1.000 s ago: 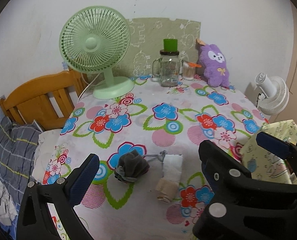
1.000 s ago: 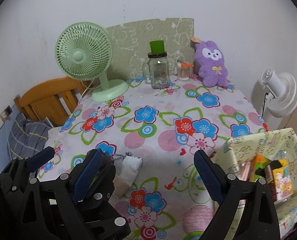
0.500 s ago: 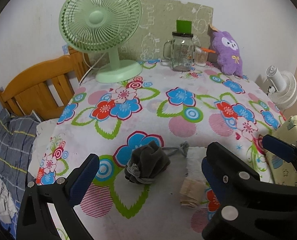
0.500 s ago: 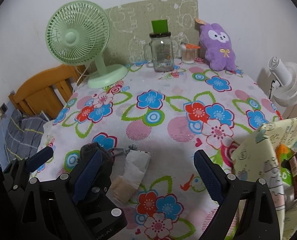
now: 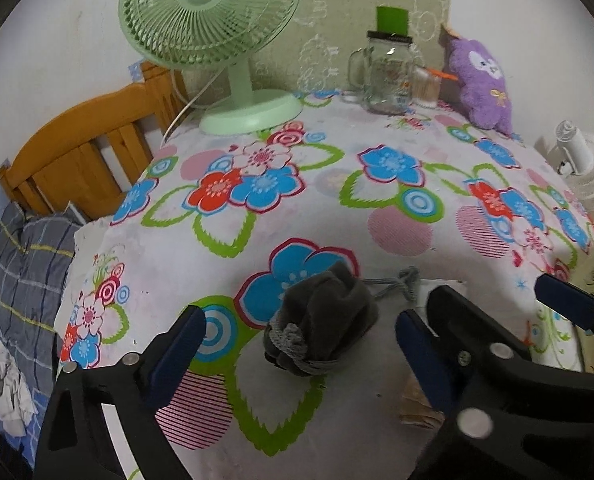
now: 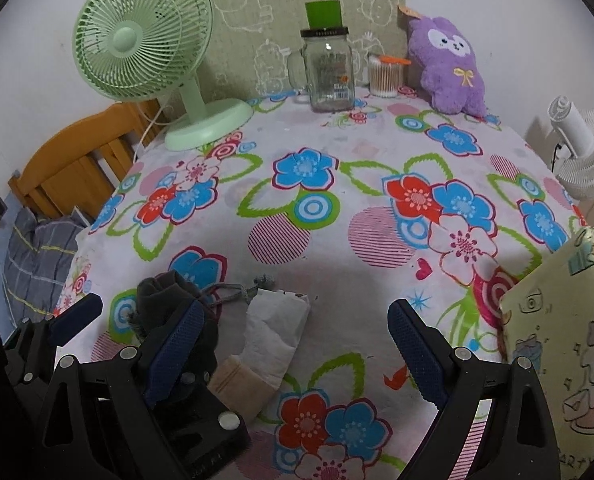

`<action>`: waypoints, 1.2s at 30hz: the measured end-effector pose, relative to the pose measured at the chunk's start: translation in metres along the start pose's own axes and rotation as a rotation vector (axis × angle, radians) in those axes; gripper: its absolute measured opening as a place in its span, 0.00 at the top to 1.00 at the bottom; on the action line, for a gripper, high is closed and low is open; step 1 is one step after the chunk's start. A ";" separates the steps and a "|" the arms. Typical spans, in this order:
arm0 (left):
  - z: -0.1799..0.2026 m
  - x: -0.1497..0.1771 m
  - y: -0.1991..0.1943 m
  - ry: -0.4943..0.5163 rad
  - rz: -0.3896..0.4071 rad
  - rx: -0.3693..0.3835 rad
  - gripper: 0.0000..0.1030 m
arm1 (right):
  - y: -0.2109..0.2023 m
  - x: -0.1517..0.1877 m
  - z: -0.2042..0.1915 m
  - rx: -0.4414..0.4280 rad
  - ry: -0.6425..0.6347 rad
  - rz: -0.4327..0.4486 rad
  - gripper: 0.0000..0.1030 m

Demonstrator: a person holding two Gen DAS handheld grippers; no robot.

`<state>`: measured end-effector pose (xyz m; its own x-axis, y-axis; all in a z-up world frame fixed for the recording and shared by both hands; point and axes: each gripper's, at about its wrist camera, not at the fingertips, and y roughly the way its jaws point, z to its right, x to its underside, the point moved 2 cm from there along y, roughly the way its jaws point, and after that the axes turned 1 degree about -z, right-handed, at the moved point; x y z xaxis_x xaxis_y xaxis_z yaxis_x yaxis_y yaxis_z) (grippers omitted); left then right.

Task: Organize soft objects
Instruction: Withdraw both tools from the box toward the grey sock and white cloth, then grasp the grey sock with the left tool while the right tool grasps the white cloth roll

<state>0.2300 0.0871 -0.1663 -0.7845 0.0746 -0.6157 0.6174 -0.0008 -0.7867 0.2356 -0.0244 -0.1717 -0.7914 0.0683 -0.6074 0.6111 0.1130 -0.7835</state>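
A dark grey drawstring pouch (image 5: 321,320) lies on the floral tablecloth (image 5: 297,208) near the front edge, its cord trailing right. My left gripper (image 5: 301,344) is open, with the pouch between its fingers and close to them. A white and beige folded sock (image 6: 273,340) lies just right of the pouch. My right gripper (image 6: 293,356) is open and empty above the cloth, with the sock at its left finger. The pouch (image 6: 165,292) shows partly behind the left gripper in the right wrist view. A purple plush toy (image 6: 449,68) leans on the back wall.
A green desk fan (image 6: 149,52), a glass jar with a green lid (image 6: 329,72) and a cotton swab cup (image 6: 385,76) stand at the back. A yellow patterned box (image 6: 569,340) sits at the right edge. A white fan (image 6: 585,152) and a wooden headboard (image 5: 85,152) flank the table.
Both grippers have moved forward and lower towards the table. The pouch now sits between the left gripper's fingers. Neither gripper has closed.
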 end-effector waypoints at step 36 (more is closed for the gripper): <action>-0.001 0.029 -0.003 -0.024 -0.064 0.068 0.63 | 0.027 0.018 -0.018 -0.040 -0.084 -0.132 0.70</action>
<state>0.2056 0.0900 -0.1815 -0.8241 0.0524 -0.5640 0.5608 -0.0650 -0.8254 0.2374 -0.0020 -0.2009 -0.8599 -0.0328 -0.5094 0.4992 0.1545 -0.8526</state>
